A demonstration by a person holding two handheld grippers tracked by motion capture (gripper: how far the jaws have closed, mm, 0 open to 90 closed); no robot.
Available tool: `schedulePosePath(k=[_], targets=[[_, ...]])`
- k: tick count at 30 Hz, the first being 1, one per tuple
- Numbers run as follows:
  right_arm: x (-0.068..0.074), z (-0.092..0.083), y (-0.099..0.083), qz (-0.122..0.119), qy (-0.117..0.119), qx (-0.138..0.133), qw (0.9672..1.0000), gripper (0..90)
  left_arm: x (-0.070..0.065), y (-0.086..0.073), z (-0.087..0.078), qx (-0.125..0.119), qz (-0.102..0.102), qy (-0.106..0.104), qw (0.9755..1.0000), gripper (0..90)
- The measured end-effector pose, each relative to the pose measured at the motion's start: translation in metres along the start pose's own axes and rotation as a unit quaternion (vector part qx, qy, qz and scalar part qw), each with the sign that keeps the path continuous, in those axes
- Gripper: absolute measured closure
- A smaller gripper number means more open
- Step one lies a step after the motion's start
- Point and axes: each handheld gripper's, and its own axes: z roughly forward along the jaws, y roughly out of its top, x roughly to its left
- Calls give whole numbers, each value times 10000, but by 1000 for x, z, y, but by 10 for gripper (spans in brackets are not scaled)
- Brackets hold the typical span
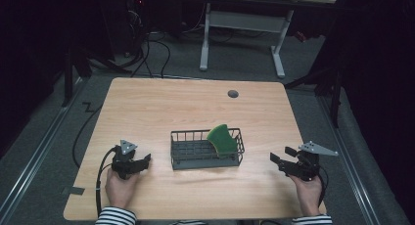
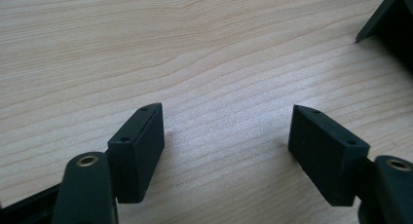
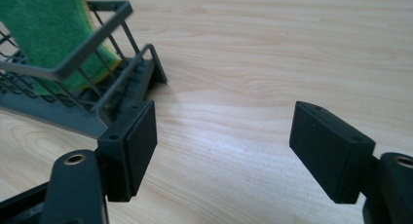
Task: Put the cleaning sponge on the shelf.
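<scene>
A grey wire basket (image 1: 205, 156) stands at the middle of the wooden table (image 1: 161, 102). A green sponge (image 1: 223, 139) leans upright in its right end. The right gripper view shows the basket (image 3: 104, 87) and the sponge (image 3: 44, 29) at upper left. My left gripper (image 1: 145, 161) rests on the table left of the basket, open and empty; in the left gripper view its jaws (image 2: 226, 136) stand wide over bare wood. My right gripper (image 1: 281, 159) sits right of the basket, open and empty, with its jaws (image 3: 224, 131) spread above the tabletop.
A small grey grommet (image 1: 233, 94) is set into the far part of the table. A dark basket corner (image 2: 389, 19) shows at the upper right of the left gripper view. A white-legged desk (image 1: 242, 34) and cables lie on the floor beyond.
</scene>
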Motion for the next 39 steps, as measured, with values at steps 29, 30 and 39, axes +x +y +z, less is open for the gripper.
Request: schedulePosePath(k=[29, 30, 39], targets=[[-3, 37, -46, -53, -639, 676, 9956, 278, 0, 0, 0, 2, 3, 4, 10000, 296], [-2, 38, -47, -103, -685, 673, 9953, 277, 0, 0, 0, 2, 3, 3, 10000, 296], [4, 41, -47, -423, -952, 774, 9915, 252, 0, 0, 0, -1, 5, 5, 10000, 294]])
